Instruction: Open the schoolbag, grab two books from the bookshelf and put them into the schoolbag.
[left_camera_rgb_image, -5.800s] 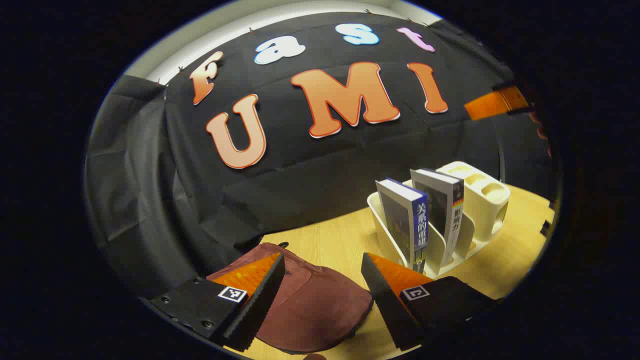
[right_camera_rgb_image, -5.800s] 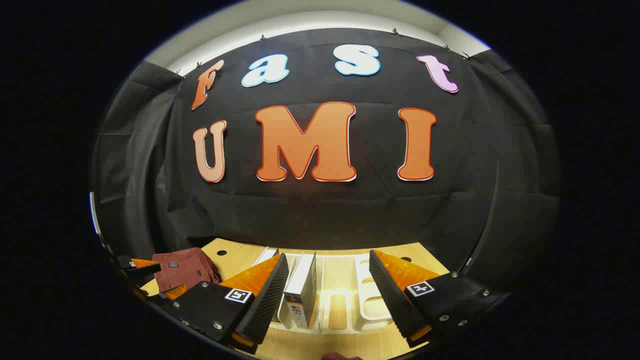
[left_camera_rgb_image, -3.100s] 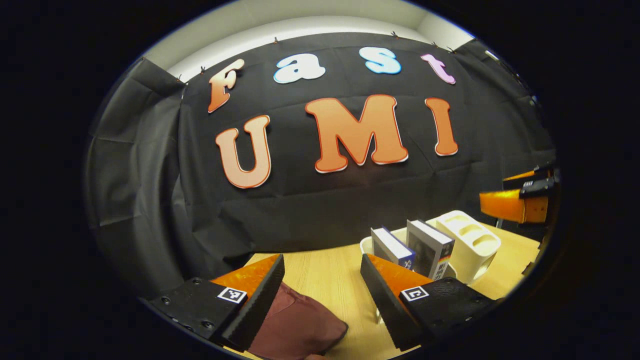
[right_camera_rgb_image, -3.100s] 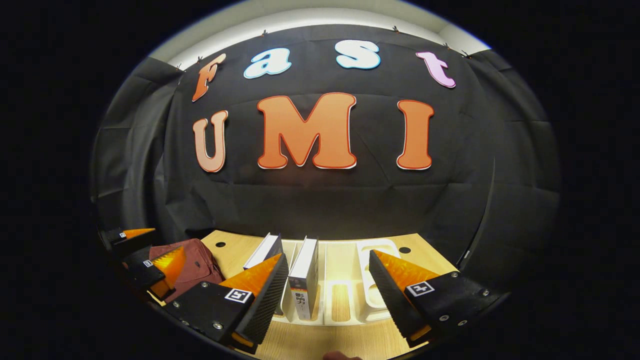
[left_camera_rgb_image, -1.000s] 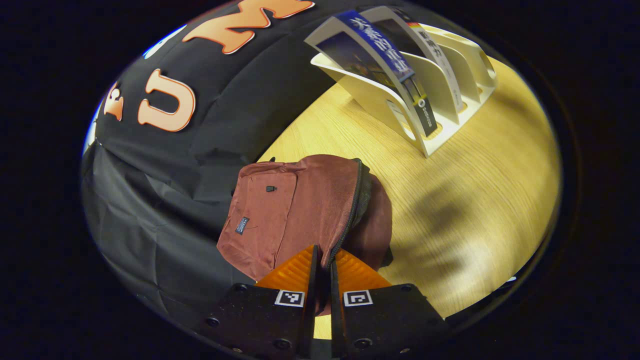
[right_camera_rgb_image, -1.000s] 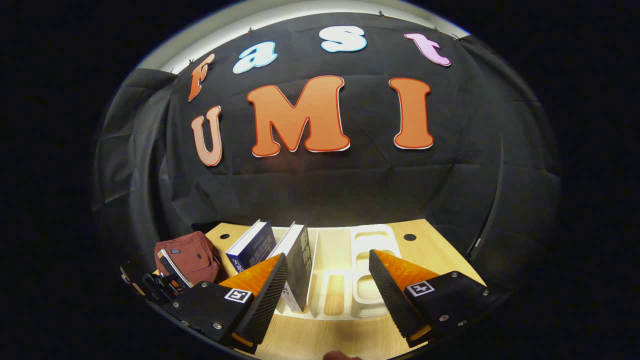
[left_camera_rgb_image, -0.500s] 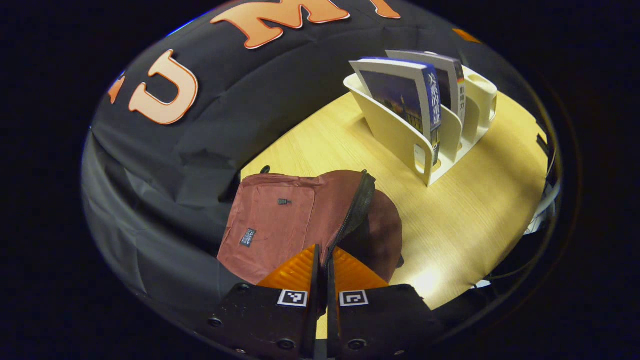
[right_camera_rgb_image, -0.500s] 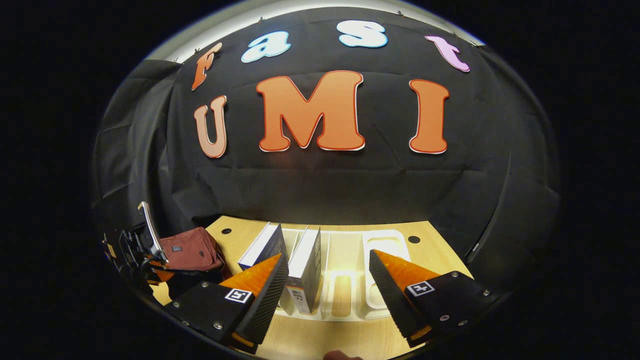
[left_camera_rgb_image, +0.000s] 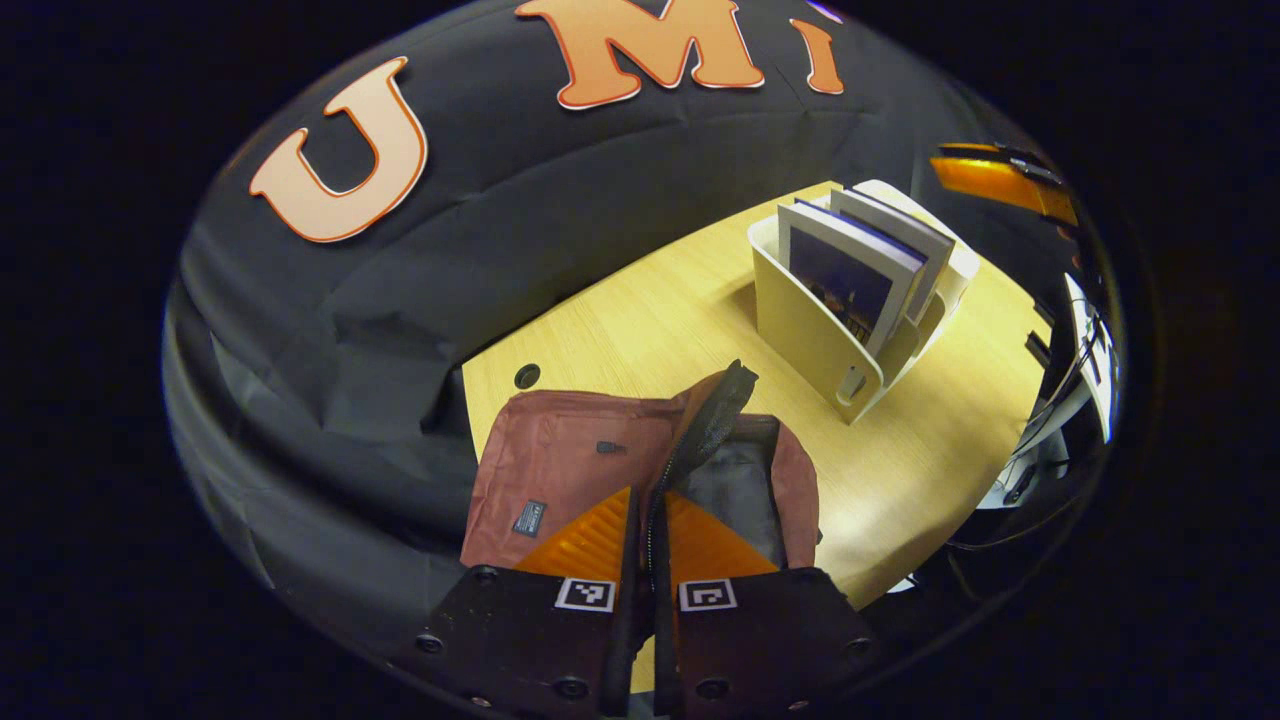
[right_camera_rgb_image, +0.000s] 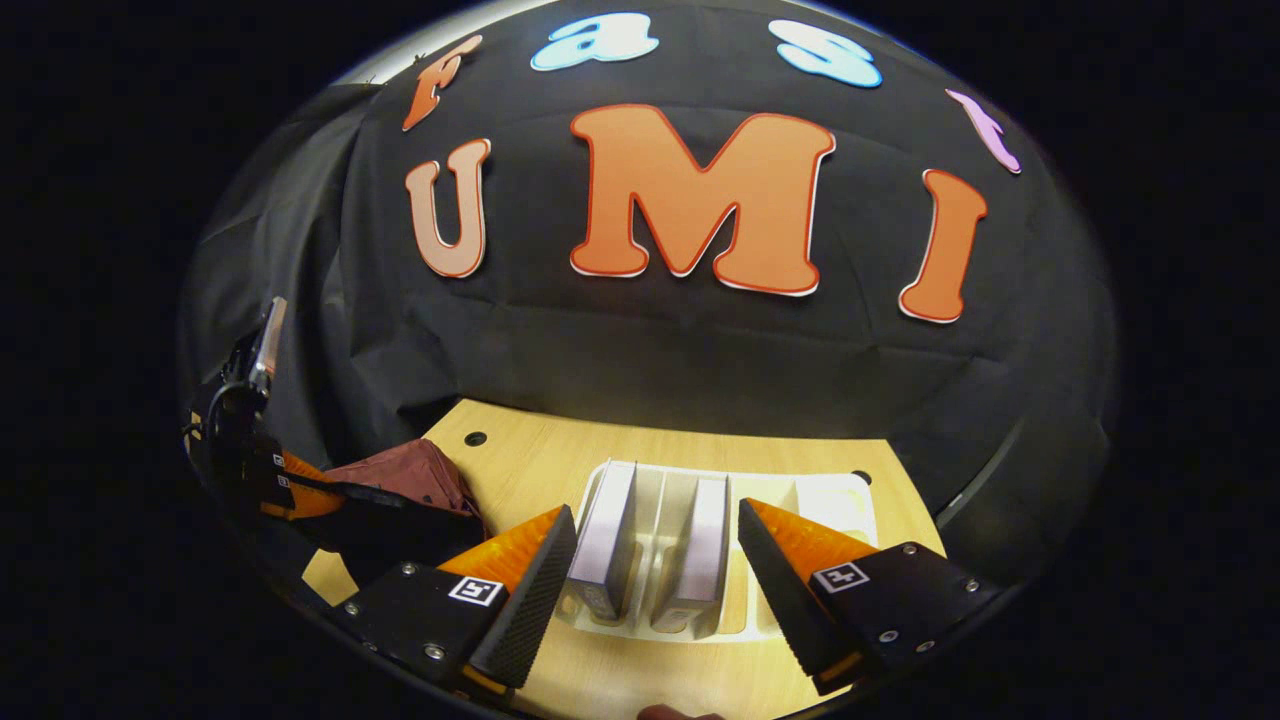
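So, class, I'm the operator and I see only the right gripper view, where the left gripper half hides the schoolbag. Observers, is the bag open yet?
Observer: Yes. In the left gripper view the schoolbag gapes along its zipper, and its dark lining shows.
Operator: What holds it open?
Observer: The left gripper is shut on the flap's zipper edge and holds that flap raised.
Operator: And the books?
Observer: Both stand in the bookshelf. The nearer book turns a dark picture cover toward that camera.
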